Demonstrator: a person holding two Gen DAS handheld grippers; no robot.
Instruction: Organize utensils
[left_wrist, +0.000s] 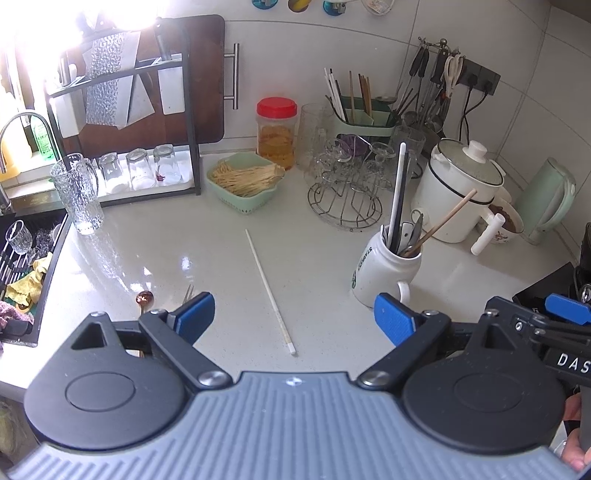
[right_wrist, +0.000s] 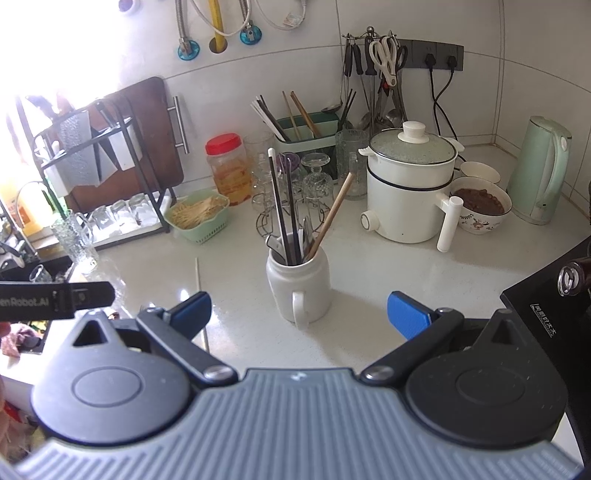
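Observation:
A white chopstick (left_wrist: 269, 290) lies alone on the pale counter, running away from my open, empty left gripper (left_wrist: 293, 319). A small spoon (left_wrist: 144, 297) and a fork (left_wrist: 188, 292) lie beside the left finger. A white mug (left_wrist: 384, 271) holds several utensils: a white chopstick, a dark one, a wooden one and metal cutlery. My right gripper (right_wrist: 299, 314) is open and empty, with the same mug (right_wrist: 298, 286) just beyond its fingers. The loose chopstick (right_wrist: 201, 302) shows left of the mug there.
A green basket of toothpicks (left_wrist: 243, 182), a red-lidded jar (left_wrist: 277, 133), a wire rack of glasses (left_wrist: 345, 184), a green chopstick holder (left_wrist: 364, 118), a white pot (left_wrist: 461, 188) and a kettle (left_wrist: 546, 199) line the back. A glass pitcher (left_wrist: 79, 192) and sink (left_wrist: 22, 258) stand left.

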